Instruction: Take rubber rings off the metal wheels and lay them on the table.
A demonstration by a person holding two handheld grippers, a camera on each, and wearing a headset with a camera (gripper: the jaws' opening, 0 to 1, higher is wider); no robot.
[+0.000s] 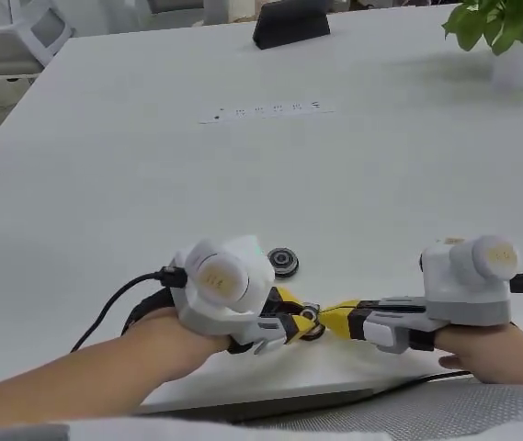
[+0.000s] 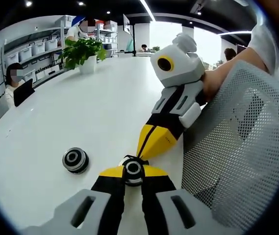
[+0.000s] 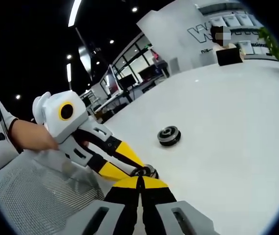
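L gripper [image 2: 133,172] jaws clamped on small silver metal wheel w/ black rubber ring [image 2: 133,167], near edge of white table [image 1: 151,184]. R gripper [image 3: 140,180] jaws together, tips meeting wheel head-on from opposite side; ring pinch unclear.

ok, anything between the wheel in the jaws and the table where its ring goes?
Nothing visible. The left gripper holds the wheel at the table's near edge, with the right gripper's tips at its rim. The second wheel sits apart, further back.
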